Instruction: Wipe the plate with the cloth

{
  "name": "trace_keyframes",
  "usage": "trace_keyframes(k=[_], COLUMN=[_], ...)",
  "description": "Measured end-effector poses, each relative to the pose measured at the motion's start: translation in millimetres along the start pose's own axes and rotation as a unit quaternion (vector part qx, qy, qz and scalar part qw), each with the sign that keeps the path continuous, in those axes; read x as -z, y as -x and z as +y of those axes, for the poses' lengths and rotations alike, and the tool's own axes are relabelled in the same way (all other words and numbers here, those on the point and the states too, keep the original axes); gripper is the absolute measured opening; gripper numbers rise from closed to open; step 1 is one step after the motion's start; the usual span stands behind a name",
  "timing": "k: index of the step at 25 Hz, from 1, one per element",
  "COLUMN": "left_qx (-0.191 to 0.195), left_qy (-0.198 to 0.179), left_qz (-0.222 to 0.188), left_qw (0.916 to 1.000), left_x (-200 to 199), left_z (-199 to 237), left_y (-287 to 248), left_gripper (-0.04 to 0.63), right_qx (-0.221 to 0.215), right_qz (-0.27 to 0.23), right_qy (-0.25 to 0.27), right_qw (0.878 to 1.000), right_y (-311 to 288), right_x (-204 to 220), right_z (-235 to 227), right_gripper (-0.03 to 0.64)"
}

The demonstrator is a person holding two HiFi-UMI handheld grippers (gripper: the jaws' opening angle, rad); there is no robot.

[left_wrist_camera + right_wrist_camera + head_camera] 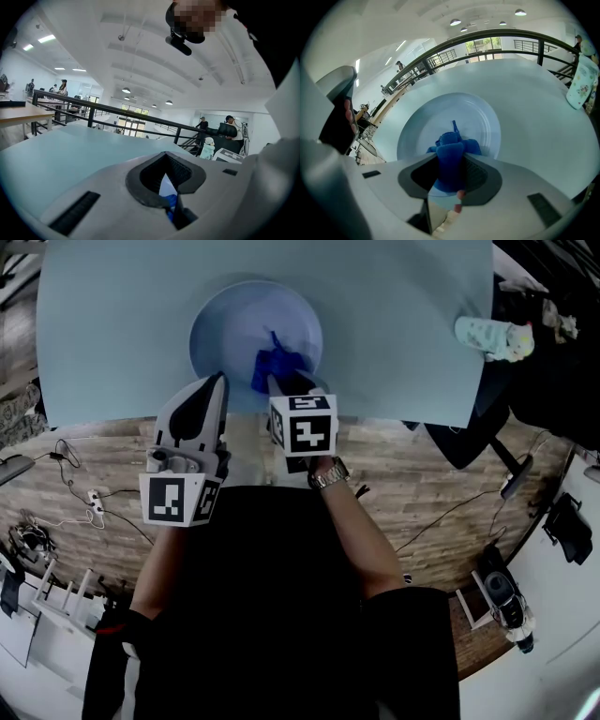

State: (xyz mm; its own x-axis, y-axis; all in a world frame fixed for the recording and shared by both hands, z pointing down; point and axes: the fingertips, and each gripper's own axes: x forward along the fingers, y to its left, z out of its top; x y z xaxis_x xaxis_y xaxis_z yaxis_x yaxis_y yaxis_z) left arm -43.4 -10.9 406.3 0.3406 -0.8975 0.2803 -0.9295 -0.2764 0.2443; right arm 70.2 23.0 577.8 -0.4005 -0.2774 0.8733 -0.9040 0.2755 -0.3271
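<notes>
There was one plate [220, 329] on one table [403, 343] and two grippers: the right gripper [277, 382] pinched the one blue cloth [272, 364], and the left gripper [221, 378] was squeezed shut, empty.

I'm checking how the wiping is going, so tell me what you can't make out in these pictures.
- Near rim of the plate: head view, behind the left hand-held gripper and right hand-held gripper.
- Plate surface under the cloth: covered in head and right gripper views.
- Whether the left one clamps the rim: left gripper view shows only a pale sliver between close-set jaws.
- Pale object far right: too small to identify.
</notes>
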Motion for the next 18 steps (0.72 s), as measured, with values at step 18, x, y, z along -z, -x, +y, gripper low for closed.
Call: trace_keyframes(k=[18], left_qx=[-0.044], left_qy=[0.008], left_qz=[-0.015], left_qw=[0.9989], left_x=[-7], left_z=[3], left_y=[-20], left_gripper=[0.002], right_qx=[-0.003], right_qz=[0.006], right_qy=[0.027], right_qw=[1.0], right_y=[-9], right_x=[-36], right_z=[-32], right_gripper=[0.118])
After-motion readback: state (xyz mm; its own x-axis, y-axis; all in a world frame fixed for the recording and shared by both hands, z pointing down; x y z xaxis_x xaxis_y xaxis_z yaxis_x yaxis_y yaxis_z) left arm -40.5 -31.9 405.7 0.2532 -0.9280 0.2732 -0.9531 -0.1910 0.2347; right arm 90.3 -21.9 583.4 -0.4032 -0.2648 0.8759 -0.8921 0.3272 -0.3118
